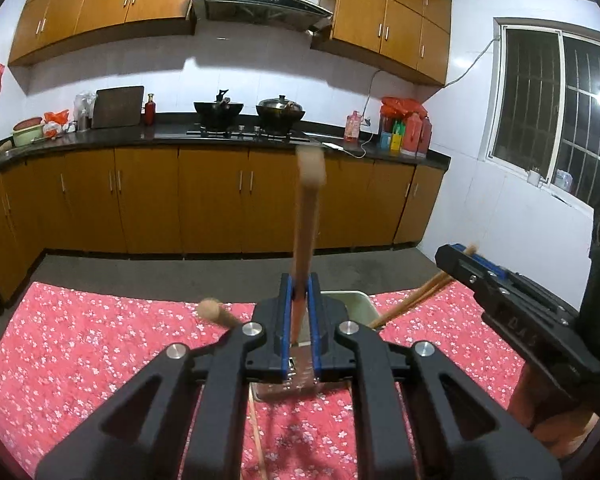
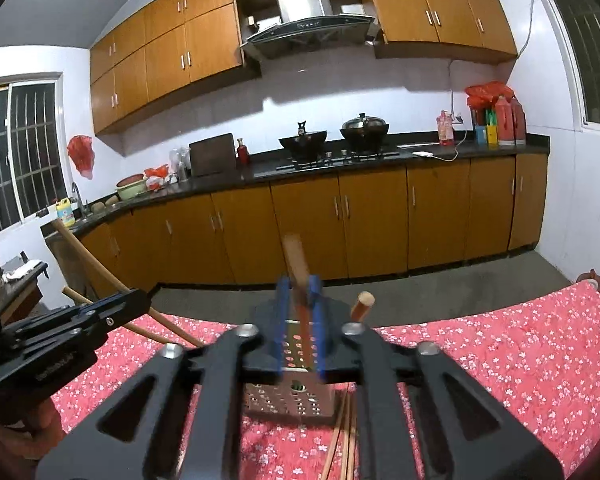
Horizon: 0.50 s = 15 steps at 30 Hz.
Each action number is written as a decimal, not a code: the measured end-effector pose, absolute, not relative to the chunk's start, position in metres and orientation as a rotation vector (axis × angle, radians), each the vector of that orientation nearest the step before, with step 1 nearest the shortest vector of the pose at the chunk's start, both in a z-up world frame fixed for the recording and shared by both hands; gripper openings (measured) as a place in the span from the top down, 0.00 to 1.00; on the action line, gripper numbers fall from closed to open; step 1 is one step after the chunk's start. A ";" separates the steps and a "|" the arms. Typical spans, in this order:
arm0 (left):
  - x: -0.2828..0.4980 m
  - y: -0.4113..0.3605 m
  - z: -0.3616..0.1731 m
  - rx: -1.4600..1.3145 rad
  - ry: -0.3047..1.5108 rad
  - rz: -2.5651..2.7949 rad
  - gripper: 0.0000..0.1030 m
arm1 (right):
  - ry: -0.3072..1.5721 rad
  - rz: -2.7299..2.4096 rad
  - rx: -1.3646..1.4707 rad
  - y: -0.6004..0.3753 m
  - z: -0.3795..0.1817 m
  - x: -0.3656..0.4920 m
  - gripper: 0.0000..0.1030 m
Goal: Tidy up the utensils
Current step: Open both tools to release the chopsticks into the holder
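Note:
My left gripper (image 1: 300,300) is shut on a wooden chopstick (image 1: 305,224) that points up and away; a second stick end (image 1: 210,309) pokes out at its left. My right gripper (image 2: 300,300) is shut on another wooden chopstick (image 2: 298,268), held upright over a perforated metal utensil holder (image 2: 288,400) standing on the red floral tablecloth (image 2: 479,360). A round stick end (image 2: 364,304) stands by the right finger. The right gripper also shows in the left wrist view (image 1: 459,264), holding chopsticks (image 1: 411,300). The left gripper shows in the right wrist view (image 2: 136,300) with its chopsticks (image 2: 96,272).
Loose chopsticks (image 2: 341,440) lie on the cloth beside the holder. A pale green tub (image 1: 355,304) sits behind the left gripper. Beyond the table are the floor, orange cabinets (image 1: 220,200), and a dark counter with woks (image 1: 218,112) and bottles (image 1: 411,132).

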<state>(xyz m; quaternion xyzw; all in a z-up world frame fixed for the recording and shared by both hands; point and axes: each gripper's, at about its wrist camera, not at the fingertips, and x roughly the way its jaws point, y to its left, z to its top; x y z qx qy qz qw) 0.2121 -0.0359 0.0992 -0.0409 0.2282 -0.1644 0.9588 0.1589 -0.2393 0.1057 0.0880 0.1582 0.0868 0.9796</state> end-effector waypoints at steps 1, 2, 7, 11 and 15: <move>0.211 -0.035 0.100 -0.084 0.457 -0.332 0.87 | 0.304 0.172 0.184 -0.242 0.108 0.155 0.60; 0.210 -0.034 0.102 -0.087 0.450 -0.329 0.85 | 0.296 0.170 0.187 -0.244 0.111 0.153 0.60; 0.194 -0.018 0.115 -0.123 0.406 -0.321 0.83 | 0.257 0.148 0.207 -0.260 0.118 0.127 0.60; 0.165 0.005 0.118 -0.157 0.368 -0.311 0.77 | 0.288 0.093 0.220 -0.279 0.104 0.109 0.60; 0.144 0.026 0.103 -0.183 0.388 -0.278 0.76 | 0.431 0.026 0.202 -0.294 0.060 0.110 0.60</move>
